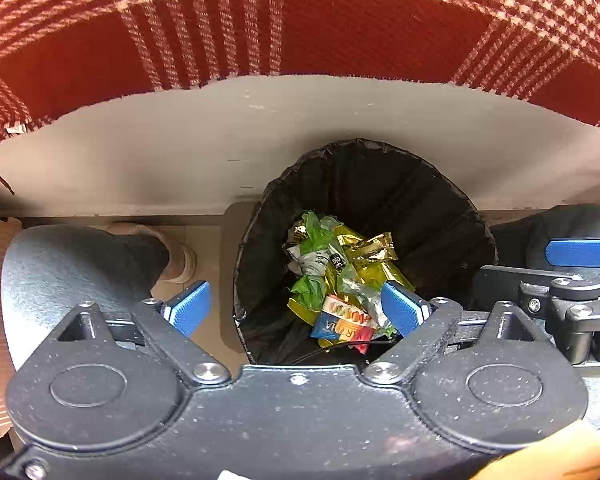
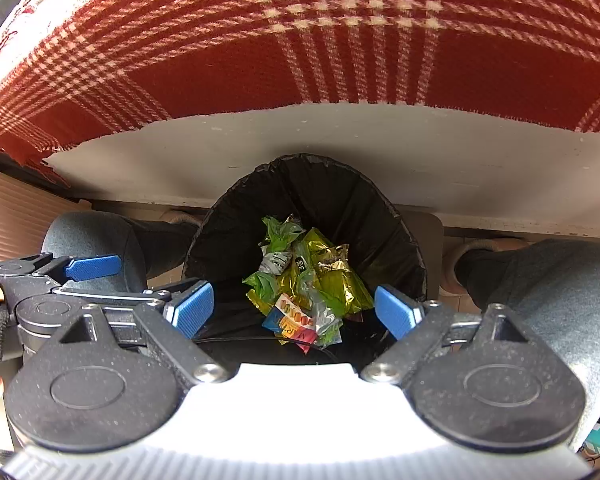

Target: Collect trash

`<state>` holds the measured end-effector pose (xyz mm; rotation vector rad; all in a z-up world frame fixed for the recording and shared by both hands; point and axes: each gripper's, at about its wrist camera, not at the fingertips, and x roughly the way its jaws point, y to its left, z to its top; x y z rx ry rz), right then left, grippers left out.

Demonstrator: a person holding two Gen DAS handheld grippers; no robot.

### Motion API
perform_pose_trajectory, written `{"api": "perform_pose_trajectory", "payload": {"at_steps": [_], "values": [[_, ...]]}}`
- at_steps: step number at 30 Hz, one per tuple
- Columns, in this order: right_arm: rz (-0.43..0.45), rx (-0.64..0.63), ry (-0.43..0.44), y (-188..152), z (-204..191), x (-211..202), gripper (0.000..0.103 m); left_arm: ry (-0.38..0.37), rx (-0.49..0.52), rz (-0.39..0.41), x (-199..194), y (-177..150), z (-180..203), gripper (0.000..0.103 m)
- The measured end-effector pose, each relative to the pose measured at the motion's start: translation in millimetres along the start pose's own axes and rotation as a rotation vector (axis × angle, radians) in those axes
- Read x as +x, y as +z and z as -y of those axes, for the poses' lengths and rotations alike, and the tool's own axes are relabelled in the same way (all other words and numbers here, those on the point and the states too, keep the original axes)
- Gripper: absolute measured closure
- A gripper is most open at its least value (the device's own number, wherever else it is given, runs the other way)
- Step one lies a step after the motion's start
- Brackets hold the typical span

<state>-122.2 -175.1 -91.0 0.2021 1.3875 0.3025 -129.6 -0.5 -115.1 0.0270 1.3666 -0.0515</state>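
Both grippers, left [image 1: 296, 308] and right [image 2: 294, 308], hang over the bin [image 1: 440, 200], jaws apart, empty. Wrappers [image 1: 340, 276] inside. Lift straight up, clear of the liner.

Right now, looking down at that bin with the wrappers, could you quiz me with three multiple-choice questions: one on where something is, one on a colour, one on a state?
1. Where do the wrappers lie?
A. on the plaid cloth
B. inside the black-lined bin
C. on the floor beside a shoe

2. What colour are the pads on each hand-held gripper?
A. blue
B. yellow
C. white

3. How does the left hand-held gripper stand?
A. shut on a wrapper
B. shut on nothing
C. open, holding nothing

Answers:
1 B, the pile sits at the bottom of the bin.
2 A, the pads show blue.
3 C, its jaws stand wide apart over the bin, gripping nothing.
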Motion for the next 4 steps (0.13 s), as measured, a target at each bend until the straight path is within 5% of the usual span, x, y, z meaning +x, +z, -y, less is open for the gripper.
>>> {"api": "perform_pose_trajectory", "payload": {"at_steps": [4], "values": [[0.000,0.000,0.000,-0.3,0.8,-0.1,0.010,0.010,0.008,0.007,-1.1,0.5,0.1,0.010]]}}
